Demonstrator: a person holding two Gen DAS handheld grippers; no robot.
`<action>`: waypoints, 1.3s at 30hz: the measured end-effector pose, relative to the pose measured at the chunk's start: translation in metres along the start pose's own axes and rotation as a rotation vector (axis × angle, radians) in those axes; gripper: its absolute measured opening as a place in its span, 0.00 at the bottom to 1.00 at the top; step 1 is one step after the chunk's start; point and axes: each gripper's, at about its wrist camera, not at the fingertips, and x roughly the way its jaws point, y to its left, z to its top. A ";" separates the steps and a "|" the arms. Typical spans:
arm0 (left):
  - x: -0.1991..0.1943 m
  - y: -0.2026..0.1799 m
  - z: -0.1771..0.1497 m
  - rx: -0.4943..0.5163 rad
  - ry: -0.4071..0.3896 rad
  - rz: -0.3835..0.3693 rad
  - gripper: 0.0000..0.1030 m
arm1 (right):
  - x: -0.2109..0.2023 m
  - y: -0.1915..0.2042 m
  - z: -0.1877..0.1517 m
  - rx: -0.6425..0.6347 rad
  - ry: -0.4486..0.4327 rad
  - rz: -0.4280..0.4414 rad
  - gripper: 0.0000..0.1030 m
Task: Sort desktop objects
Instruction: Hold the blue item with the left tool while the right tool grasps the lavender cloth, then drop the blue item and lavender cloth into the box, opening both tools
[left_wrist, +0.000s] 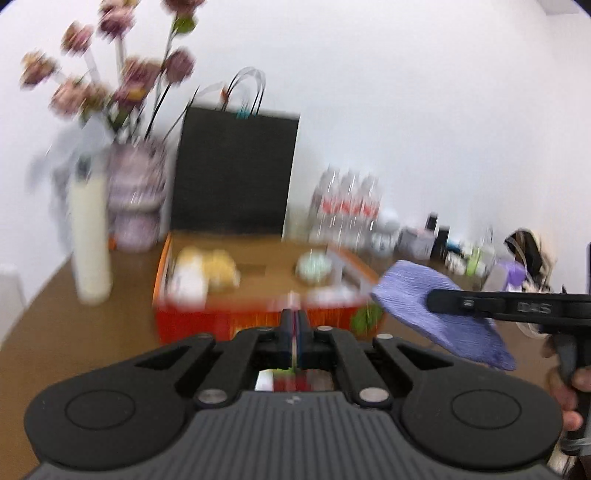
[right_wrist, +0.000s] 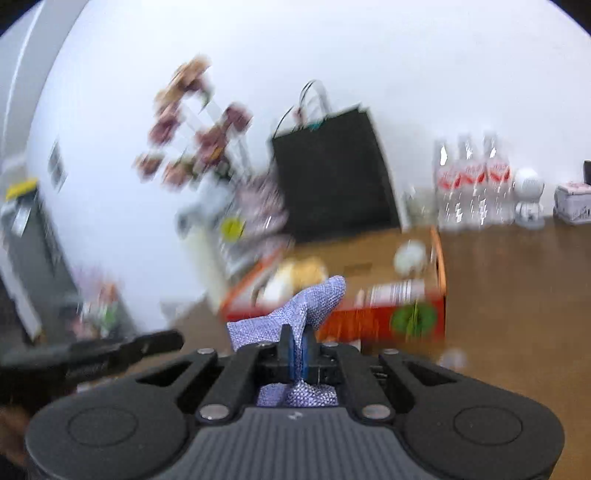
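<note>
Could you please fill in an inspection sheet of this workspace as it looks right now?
Surface: brown table, partly bare.
Job's things: purple cloth; orange box holding blurred items.
Clutter: black paper bag, flower vase, cream bottle, water bottles.
Grippers: right claw shut on the purple cloth; left claw shut on a thin item, too blurred to name.
Cables: nothing seen.
Surroundings: white wall.

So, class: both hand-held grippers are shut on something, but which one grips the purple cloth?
The right hand-held gripper: purple cloth is pinched between its fingers. The left hand-held gripper holds only something thin and flat, red and green, too blurred to name.
</note>
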 end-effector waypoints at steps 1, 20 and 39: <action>0.006 0.003 0.013 0.012 -0.018 0.016 0.01 | 0.012 -0.003 0.015 -0.001 -0.019 -0.012 0.03; 0.009 -0.009 -0.109 0.006 0.407 -0.074 0.13 | 0.072 -0.022 0.041 -0.051 -0.011 -0.020 0.04; 0.142 0.029 0.079 -0.026 0.058 0.091 0.08 | 0.115 -0.033 0.083 -0.073 0.065 -0.133 0.04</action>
